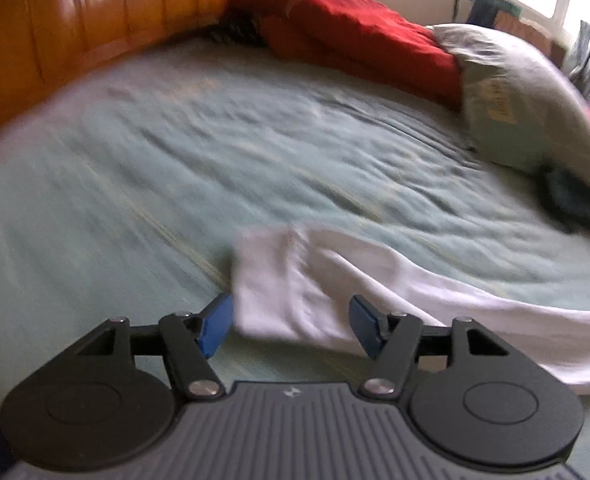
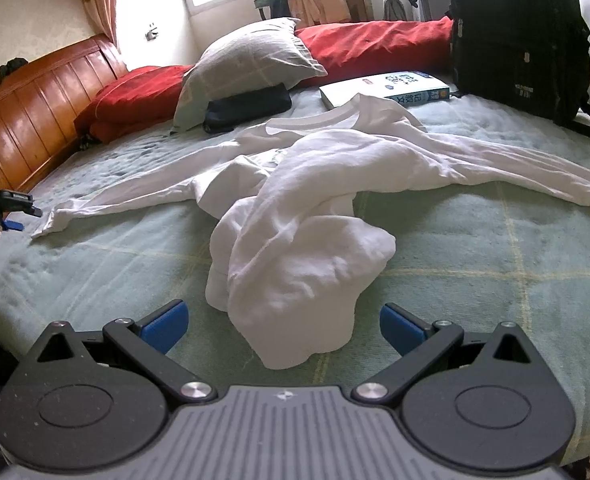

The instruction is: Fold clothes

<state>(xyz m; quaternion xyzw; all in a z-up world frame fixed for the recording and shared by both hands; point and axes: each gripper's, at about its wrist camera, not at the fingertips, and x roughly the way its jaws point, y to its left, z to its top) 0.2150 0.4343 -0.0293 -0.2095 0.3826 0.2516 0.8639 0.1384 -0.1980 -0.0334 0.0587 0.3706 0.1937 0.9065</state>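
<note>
A: Where's the white shirt (image 2: 303, 216)?
B: Mid-bed on the green blanket (image 2: 475, 260), crumpled, sleeves spread L and R, collar toward the book (image 2: 387, 88).
A: Left gripper (image 1: 291, 326)?
B: Jaws apart, sleeve cuff lying btwn the blue pads, not pinched. View's blurred.
A: Right gripper (image 2: 283, 330)?
B: Also apart, hem bunch btwn the pads, no contact w/ either.
A: Else?
B: Backpack (image 2: 519, 40) beyond the shirt's R sleeve; pillow (image 2: 247, 64) and red quilt (image 2: 375, 48) behind its collar.
</note>
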